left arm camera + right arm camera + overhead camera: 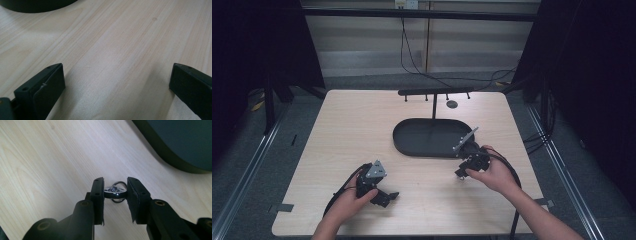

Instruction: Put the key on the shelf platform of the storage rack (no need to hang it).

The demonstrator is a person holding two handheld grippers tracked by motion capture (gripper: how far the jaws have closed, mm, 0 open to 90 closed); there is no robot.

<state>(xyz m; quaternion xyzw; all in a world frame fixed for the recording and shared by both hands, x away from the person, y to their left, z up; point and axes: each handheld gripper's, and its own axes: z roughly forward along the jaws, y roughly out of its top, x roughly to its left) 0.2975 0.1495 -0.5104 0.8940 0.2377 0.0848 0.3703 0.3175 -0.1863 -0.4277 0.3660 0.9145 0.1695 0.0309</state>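
My right gripper is shut on a small shiny metal ring piece, held between its two black jaws just above the wood table. In the high view the right gripper points down at the table, just in front of the black oval tray. My left gripper is open, its jaws wide apart over bare wood with nothing between them. From above, the left gripper lies low near the table's front left, held by a hand.
The black oval tray's edge lies close beyond the right gripper. A thin upright post with a black crossbar rises from the tray at the table's back. The table's front edge is near both hands. Cables trail off the back.
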